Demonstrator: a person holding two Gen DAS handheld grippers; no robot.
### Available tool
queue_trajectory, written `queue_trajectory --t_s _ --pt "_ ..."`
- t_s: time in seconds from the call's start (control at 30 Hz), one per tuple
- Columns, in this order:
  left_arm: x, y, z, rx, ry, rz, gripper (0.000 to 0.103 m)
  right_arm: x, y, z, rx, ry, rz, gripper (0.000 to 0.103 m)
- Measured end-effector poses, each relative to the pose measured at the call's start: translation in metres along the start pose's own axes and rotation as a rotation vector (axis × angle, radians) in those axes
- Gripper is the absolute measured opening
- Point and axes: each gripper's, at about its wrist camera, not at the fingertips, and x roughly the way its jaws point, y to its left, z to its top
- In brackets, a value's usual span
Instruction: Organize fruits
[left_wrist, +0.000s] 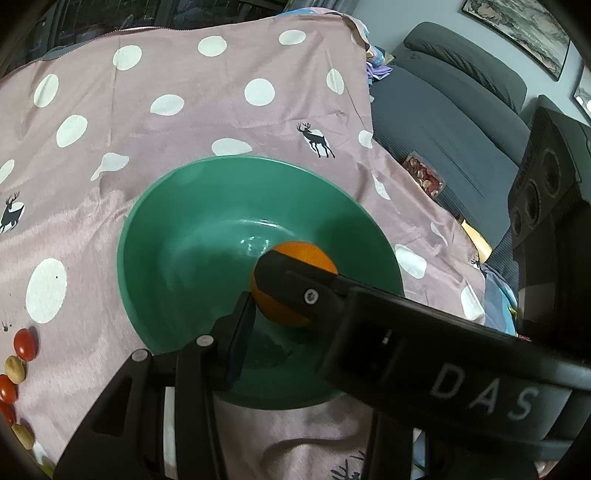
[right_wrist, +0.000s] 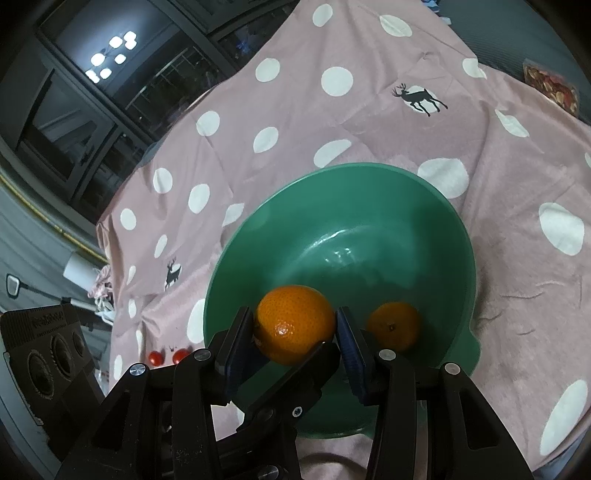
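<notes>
My right claw (right_wrist: 295, 328) grips one orange (right_wrist: 293, 323) over the green bowl (right_wrist: 458, 236) where another orange (right_wrist: 393, 325) already rests, my left claw (left_wrist: 255, 291) gapes, and cherry tomatoes (left_wrist: 25, 344) still wait on the counter.

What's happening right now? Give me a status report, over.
Right gripper shut on orange over green bowl. Left gripper crossing close beneath, grip unclear. Second orange lying in bowl.
</notes>
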Motion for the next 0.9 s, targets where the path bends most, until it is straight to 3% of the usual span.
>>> queue_trajectory --t_s 0.47,0.73,0.9 --pt "0.006 0.003 0.005 -0.015 0.017 0.026 0.043 0.004 -0.001 0.003 0.013 0.002 -0.013 0.049" --pt "-0.008 0.001 0.003 0.003 -0.020 0.065 0.044 0.003 0.000 0.004 0.013 -0.020 -0.044 0.049" --pt "-0.031 0.007 -0.001 -0.015 -0.061 0.079 0.058 -0.005 0.005 0.004 -0.013 -0.065 -0.068 0.049"
